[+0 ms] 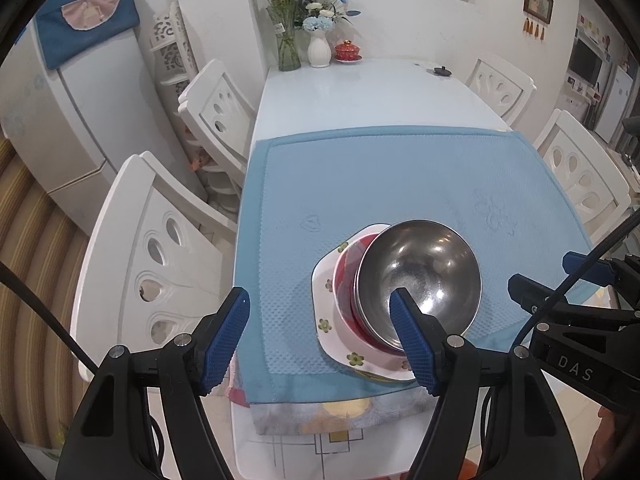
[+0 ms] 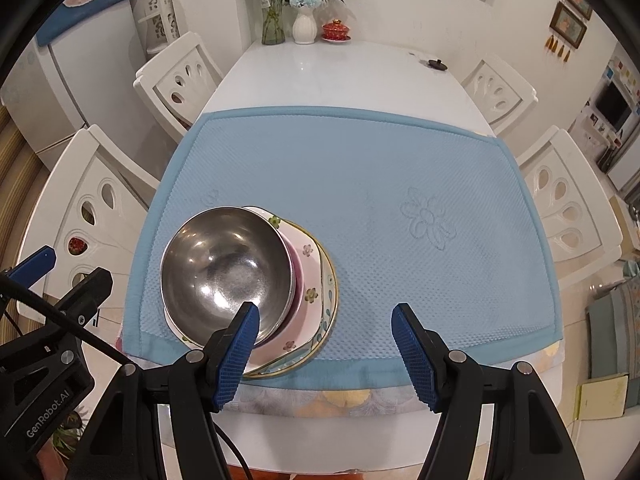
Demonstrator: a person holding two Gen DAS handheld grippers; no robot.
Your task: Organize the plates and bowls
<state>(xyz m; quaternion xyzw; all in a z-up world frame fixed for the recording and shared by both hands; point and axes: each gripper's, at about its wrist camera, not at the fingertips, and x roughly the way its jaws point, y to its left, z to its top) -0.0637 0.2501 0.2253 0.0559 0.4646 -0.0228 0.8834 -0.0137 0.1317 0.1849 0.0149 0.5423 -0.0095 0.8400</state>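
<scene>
A steel bowl (image 1: 424, 276) sits on top of a stack: below it a red bowl (image 1: 345, 280), then a white flowered plate (image 1: 326, 308). The stack stands on the blue mat (image 1: 360, 184) near the table's front edge. It also shows in the right wrist view: steel bowl (image 2: 224, 272), white flowered plate (image 2: 310, 276), a round gold-rimmed plate (image 2: 330, 300) underneath. My left gripper (image 1: 320, 320) is open and empty, above and just left of the stack. My right gripper (image 2: 326, 328) is open and empty, just right of the stack. The right gripper also shows in the left wrist view (image 1: 560, 280).
White chairs stand on both sides of the table (image 2: 104, 220) (image 2: 568, 208). At the far end are a glass vase of flowers (image 2: 274, 20), a white vase (image 2: 304, 26), a red lidded cup (image 2: 336, 32) and a small dark lid (image 2: 436, 64). A fridge (image 1: 60, 100) stands at left.
</scene>
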